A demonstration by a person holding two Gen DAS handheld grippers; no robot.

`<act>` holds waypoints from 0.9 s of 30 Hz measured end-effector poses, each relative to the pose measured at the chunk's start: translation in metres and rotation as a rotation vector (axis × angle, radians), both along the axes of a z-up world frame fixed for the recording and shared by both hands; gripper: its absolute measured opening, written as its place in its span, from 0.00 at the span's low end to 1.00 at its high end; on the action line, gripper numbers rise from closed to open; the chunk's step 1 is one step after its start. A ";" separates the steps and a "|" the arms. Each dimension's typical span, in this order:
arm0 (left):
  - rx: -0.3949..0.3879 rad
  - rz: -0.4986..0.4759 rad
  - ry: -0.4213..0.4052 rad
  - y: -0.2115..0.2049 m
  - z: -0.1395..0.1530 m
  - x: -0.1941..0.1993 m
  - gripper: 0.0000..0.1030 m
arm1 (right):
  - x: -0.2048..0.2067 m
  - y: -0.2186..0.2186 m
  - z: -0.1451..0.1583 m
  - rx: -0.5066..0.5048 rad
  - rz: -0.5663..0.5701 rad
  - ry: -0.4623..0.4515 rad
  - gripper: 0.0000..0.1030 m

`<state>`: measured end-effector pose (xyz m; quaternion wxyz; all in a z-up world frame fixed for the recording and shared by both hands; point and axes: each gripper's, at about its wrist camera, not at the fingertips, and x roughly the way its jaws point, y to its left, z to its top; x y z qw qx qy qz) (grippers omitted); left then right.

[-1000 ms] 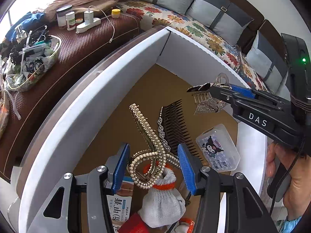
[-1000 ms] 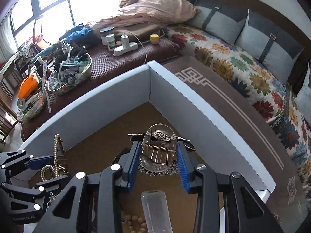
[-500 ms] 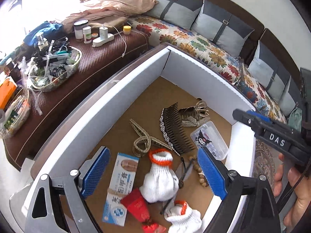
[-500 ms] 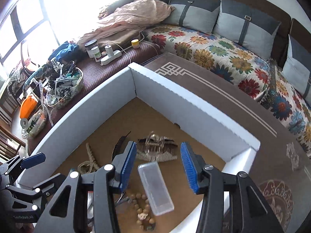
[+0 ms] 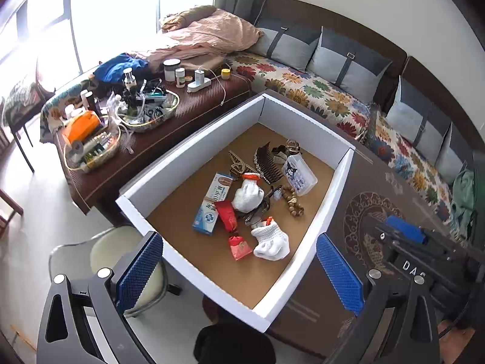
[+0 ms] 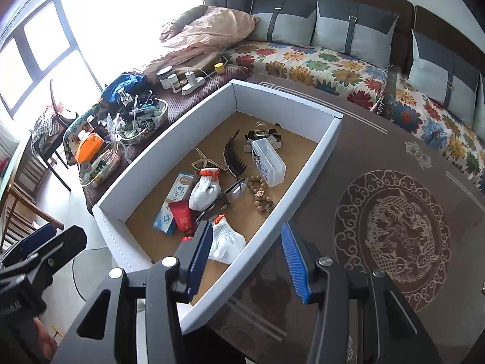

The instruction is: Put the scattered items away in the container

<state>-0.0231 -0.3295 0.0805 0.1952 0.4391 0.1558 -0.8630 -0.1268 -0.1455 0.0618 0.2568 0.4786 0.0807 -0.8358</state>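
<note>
Overhead, the left gripper (image 5: 239,268) and right gripper (image 6: 244,259) hang wide and empty above the near end of the white box (image 5: 194,144). Socks (image 5: 248,192), comb (image 5: 268,163), beads (image 5: 292,201), cartons and a clear case (image 5: 299,174) lie inside; the patterned table (image 6: 394,212) shows nothing loose. A low swing could catch the near wall and shift the box.

Box (image 5: 194,148) open from above; near brown floor bare, items clustered mid-box, white walls ring it; patterned surface (image 6: 394,227) right lies bare
</note>
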 end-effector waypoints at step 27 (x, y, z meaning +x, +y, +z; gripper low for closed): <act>-0.123 0.057 0.017 -0.004 0.035 0.010 1.00 | 0.016 -0.022 0.045 0.072 0.025 0.060 0.47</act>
